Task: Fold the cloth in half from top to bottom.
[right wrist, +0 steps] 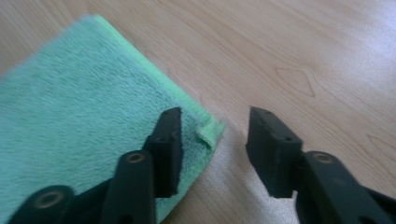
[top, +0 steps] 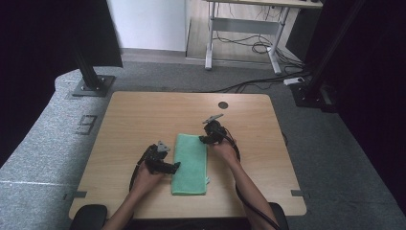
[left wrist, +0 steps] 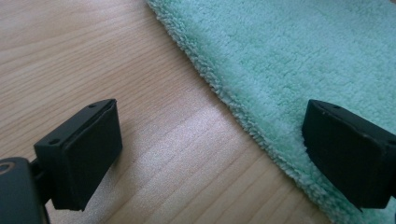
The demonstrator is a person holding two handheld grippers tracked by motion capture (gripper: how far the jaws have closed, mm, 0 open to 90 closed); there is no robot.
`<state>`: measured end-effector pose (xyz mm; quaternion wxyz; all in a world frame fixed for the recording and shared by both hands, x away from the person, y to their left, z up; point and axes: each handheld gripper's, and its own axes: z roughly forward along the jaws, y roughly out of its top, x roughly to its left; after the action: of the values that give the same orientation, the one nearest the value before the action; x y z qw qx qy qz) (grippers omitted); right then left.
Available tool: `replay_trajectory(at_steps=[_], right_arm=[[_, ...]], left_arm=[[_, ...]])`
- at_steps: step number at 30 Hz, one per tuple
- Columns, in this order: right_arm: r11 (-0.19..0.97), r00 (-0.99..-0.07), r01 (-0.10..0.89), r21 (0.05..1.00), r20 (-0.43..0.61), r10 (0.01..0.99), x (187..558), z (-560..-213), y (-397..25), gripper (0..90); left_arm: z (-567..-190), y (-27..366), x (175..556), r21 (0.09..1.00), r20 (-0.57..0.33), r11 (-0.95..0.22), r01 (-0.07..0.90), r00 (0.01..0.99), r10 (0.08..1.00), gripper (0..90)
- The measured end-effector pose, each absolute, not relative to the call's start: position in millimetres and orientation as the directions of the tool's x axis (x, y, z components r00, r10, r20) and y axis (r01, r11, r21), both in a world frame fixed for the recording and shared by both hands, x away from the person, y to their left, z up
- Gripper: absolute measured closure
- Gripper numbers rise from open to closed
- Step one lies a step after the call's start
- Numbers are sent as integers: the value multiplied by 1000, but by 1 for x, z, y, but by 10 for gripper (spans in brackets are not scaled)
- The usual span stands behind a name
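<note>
Wooden bench with a folded green towel laid near its middle.
The towel's left edge is straddled by the wide-open left hand-held gripper; its far right corner, with a small tab, is bracketed by the open right hand-held gripper.

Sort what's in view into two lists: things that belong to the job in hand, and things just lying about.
Part of the job:
- green towel, folded on the table
- left gripper, open at the towel's left edge
- right gripper, open at its far right corner

Just lying about:
- desk beyond the table
- cables on the floor under it
</note>
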<state>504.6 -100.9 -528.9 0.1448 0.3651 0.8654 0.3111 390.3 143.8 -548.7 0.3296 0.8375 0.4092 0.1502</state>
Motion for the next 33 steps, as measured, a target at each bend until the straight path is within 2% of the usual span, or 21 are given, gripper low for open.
replay_trajectory(at_steps=[5, 8, 10, 11, 13, 16, 20, 33], right_arm=[[529, -690, 547, 649, -8, 724, 507, -535, -100, 475], [508, -695, 557, 657, 34, 718, 507, -537, -103, 558], [518, -719, 546, 659, 50, 693, 506, -536, -103, 674], [518, -719, 546, 659, 50, 693, 506, -536, -103, 674], [524, -730, 551, 650, 71, 680, 506, -535, -102, 787], [532, -735, 551, 643, 72, 674, 505, -534, -99, 835], [563, -735, 532, 632, 15, 678, 501, -531, -95, 847], [560, -767, 454, 693, -17, 642, 484, -498, -104, 844]], left_arm=[[-549, 144, 390, 675, -19, -447, 587, 619, 785, 51], [-549, 144, 390, 675, -19, -447, 587, 619, 785, 51], [-549, 144, 390, 675, -19, -447, 587, 619, 785, 50], [-549, 144, 390, 675, -19, -447, 587, 619, 785, 50], [-549, 144, 390, 675, -19, -447, 587, 619, 785, 51], [-549, 144, 390, 675, -19, -447, 587, 619, 785, 50], [-549, 144, 390, 676, -20, -445, 588, 618, 786, 51], [-549, 143, 390, 675, -17, -444, 589, 614, 789, 50]])
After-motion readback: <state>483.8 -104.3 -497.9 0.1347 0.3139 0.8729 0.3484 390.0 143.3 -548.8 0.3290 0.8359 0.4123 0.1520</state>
